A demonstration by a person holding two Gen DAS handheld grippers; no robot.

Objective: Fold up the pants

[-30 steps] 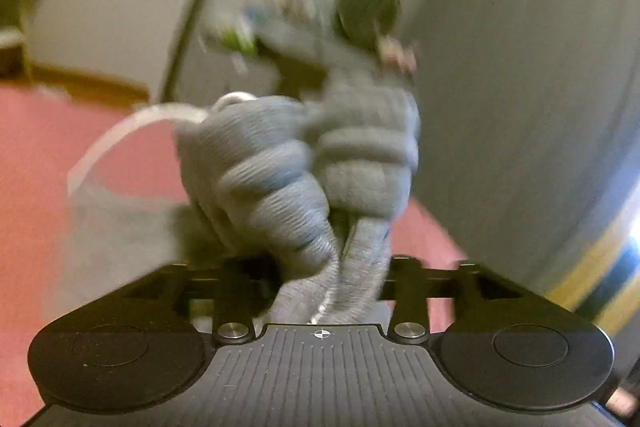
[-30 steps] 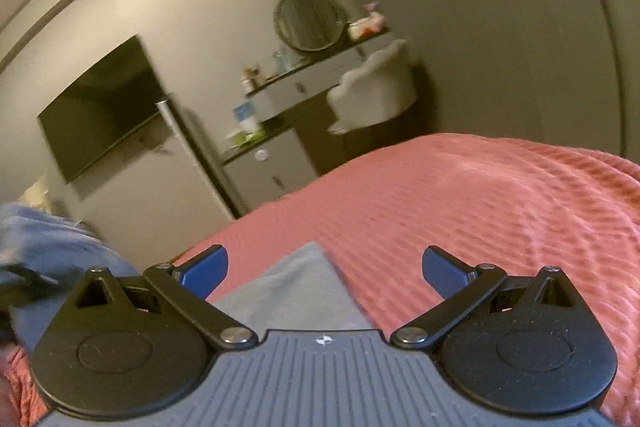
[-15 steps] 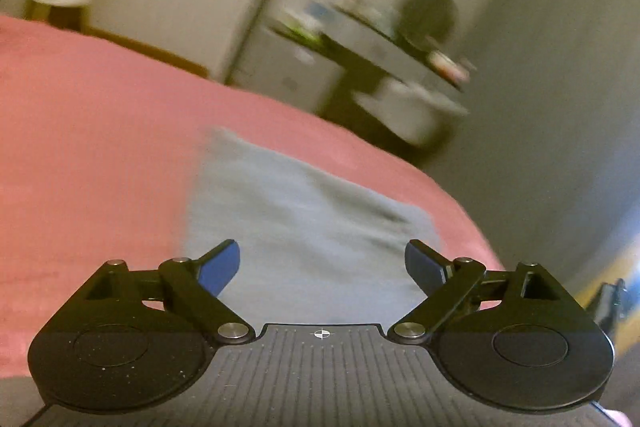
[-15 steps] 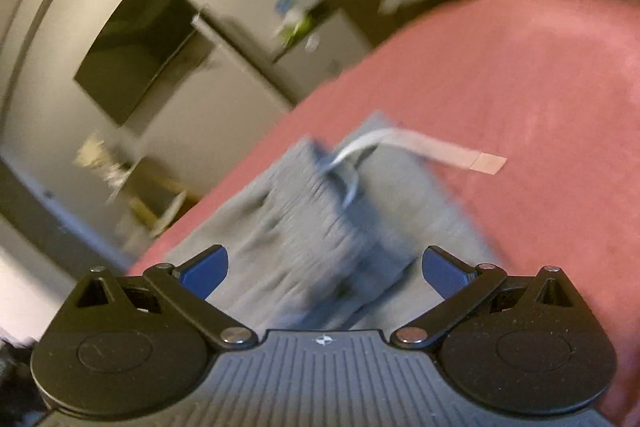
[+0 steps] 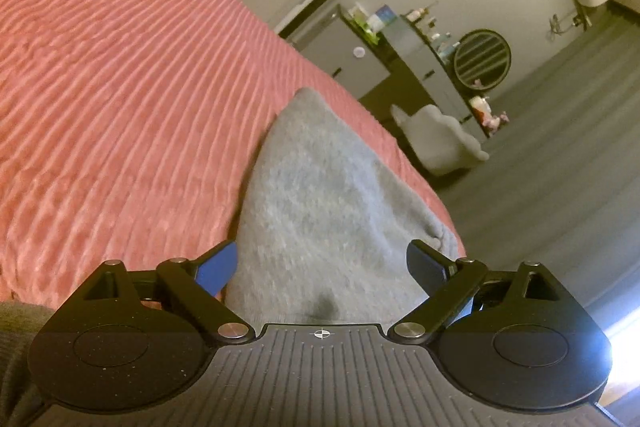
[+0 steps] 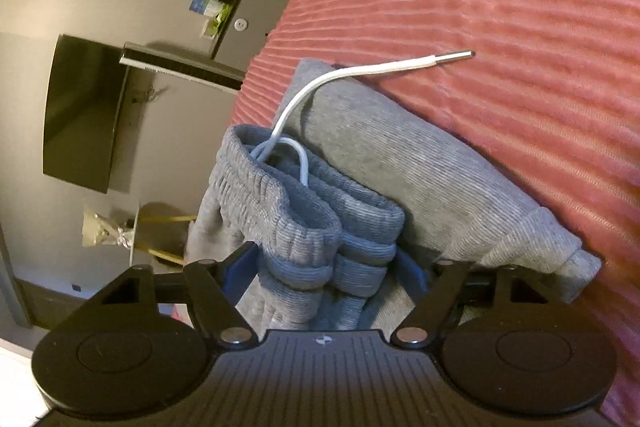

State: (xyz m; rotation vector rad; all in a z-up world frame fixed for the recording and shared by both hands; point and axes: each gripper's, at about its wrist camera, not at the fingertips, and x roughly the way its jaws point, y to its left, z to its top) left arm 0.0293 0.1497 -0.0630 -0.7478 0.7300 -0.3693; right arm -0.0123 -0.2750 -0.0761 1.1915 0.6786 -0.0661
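The right gripper [image 6: 326, 269] fingers are closing around the bunched waistband [image 6: 304, 223] of the pants [image 6: 420, 163]; they may catch only one layer. Beyond them the drawstring [image 6: 360, 71] could snag, while the left gripper [image 5: 322, 265] stands wide open, holding nothing.

Two close wrist views, seemingly both over pants [image 5: 320, 195] on bedspread [image 5: 120, 87].

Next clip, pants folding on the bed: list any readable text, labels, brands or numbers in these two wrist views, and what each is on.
No text can be read in either view.
Blue-and-white carton on the dark counter: print too small and blurred to read.
Bottles beside the round mirror: labels too small.
Grey pants and their white drawstring: no tag or print shows.
Gripper bodies: only a crosshair mark, no lettering.
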